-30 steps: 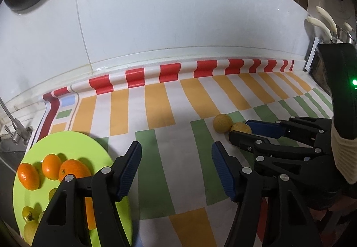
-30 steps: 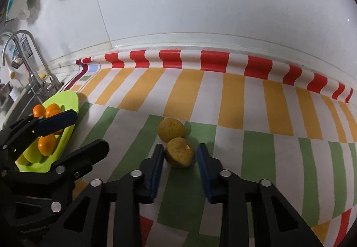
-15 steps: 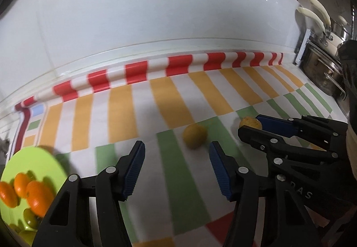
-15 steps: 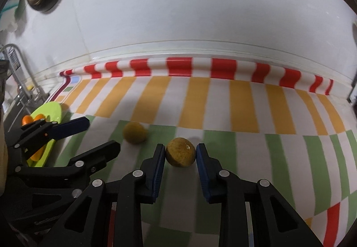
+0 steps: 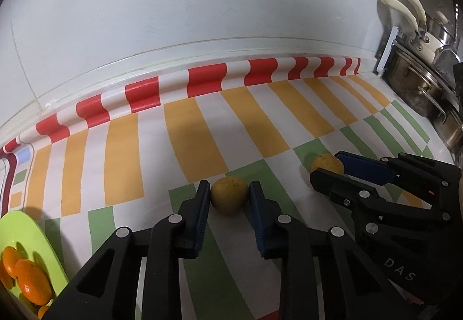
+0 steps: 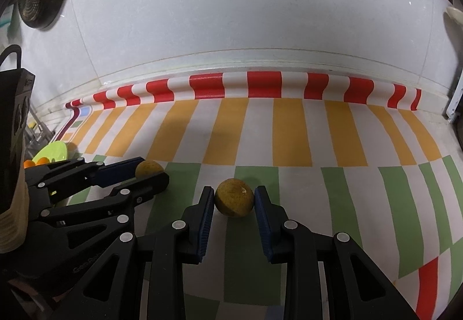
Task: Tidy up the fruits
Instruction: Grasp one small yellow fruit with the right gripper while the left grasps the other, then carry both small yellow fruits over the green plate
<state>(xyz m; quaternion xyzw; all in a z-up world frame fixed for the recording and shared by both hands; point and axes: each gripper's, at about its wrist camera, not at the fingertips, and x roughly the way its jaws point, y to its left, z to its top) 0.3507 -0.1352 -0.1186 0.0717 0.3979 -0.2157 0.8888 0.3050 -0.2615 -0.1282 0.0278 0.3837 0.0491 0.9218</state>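
Brownish-yellow fruit (image 5: pixel 229 195) sits clamped between the just-closed pads of the left tool (image 5: pixel 227 196) on the striped surface (image 5: pixel 188 129), while the right tool (image 6: pixel 234 200) grips a second fruit (image 6: pixel 234 201) beside it, right of the green plate (image 5: pixel 27 230) holding oranges (image 5: pixel 31 281).

Dim, even indoor light; soft shadows; heavy fisheye bending; dark corners.

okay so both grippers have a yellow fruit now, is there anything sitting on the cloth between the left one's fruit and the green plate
Nothing visible. In the left wrist view, the left gripper is shut on its yellow fruit, and the striped cloth lies bare from there to the green plate at lower left. The plate already holds oranges, with bare rim towards the fruit.
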